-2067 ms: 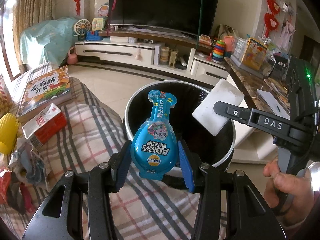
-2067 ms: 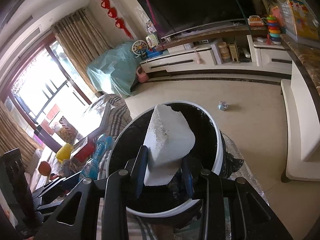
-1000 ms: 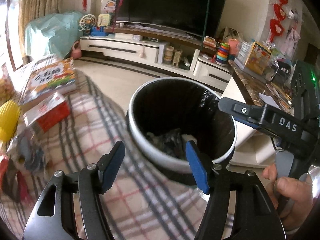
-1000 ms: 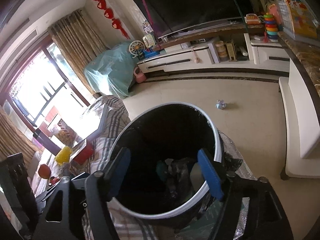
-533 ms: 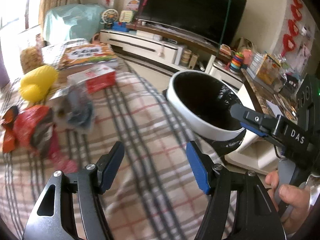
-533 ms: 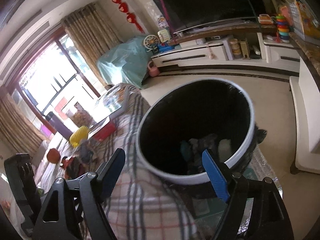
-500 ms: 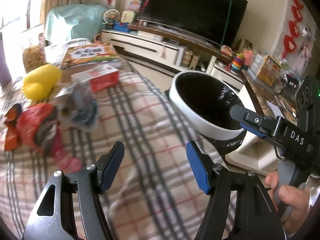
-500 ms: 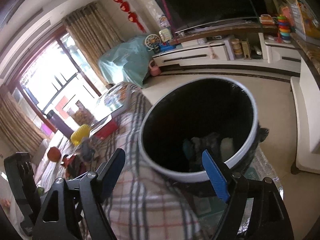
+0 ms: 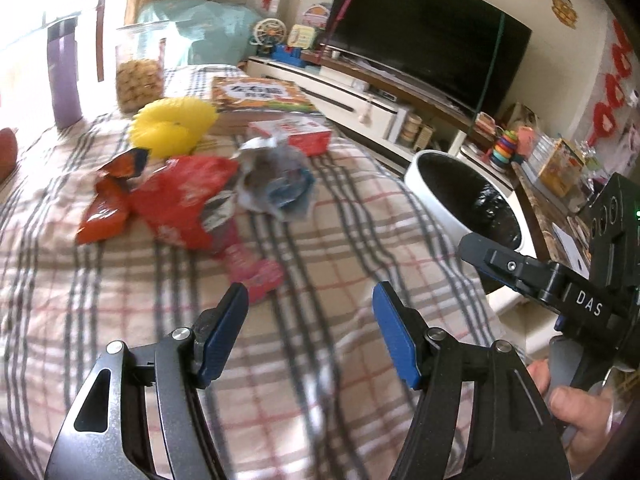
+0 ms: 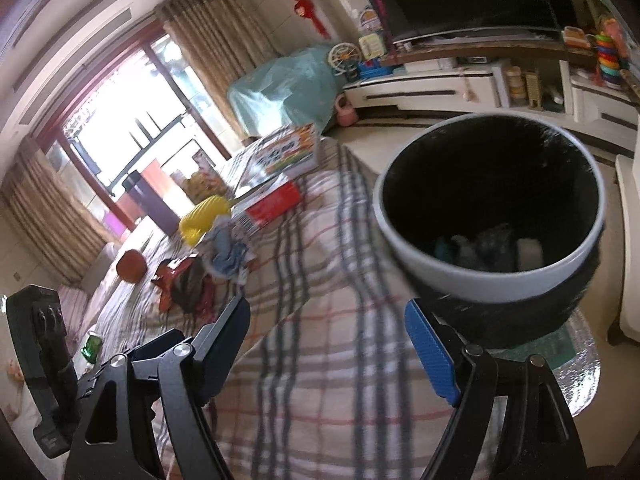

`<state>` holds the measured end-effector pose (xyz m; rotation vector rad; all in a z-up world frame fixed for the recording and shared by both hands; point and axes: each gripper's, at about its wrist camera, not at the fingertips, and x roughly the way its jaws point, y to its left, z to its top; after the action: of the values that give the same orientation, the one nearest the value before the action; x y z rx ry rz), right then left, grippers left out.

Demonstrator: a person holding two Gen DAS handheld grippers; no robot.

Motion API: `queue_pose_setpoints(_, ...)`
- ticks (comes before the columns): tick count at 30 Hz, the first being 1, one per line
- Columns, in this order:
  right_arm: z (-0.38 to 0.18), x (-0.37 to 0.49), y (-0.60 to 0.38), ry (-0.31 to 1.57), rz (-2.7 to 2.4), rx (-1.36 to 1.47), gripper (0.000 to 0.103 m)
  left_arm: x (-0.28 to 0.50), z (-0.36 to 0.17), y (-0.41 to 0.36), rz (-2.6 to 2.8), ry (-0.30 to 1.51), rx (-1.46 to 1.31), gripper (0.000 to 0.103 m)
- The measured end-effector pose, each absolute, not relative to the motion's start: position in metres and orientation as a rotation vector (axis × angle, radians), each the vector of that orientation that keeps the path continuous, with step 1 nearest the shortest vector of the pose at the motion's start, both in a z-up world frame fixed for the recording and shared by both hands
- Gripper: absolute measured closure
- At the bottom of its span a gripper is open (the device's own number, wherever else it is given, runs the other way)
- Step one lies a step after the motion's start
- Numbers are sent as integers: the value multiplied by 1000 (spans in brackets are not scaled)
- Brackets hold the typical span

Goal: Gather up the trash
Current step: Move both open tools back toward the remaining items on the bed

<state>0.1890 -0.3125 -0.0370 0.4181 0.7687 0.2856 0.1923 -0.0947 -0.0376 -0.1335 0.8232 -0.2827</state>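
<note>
Now pink wrapper [image 9: 256, 274] lies flat, long axis toward red bag [image 9: 182, 204].

Trash on the plaid cloth: crumpled red foil snack bag [image 9: 182, 200] lying flat, smaller orange wrapper [image 9: 110, 196] touching its left edge, crumpled silver-and-blue wrapper wad [image 9: 276, 182] just beside its right edge, and a small pink wrapper [image 9: 252, 270] lying flat on the near side of the red bag. Round bin with white rim and black liner [image 10: 490, 208] stands upright at the cloth's edge, well apart from the wrappers. Inside it at the bottom: a teal item [image 10: 442, 250], dark crumpled stuff [image 10: 490, 246] and a white chunk [image 10: 529, 254], side by side.
</note>
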Motion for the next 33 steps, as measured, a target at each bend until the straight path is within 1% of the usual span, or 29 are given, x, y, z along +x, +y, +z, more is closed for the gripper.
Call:
queue_pose_setpoints(15, -41, 190, -270, 797, 350, 389, 22, 186, -47, -37, -183, 828, -207, 37)
queue_pose_setpoints(33, -46, 228, -237, 818, 421, 377, 22, 214, -41, -28, -162, 810, -191, 37)
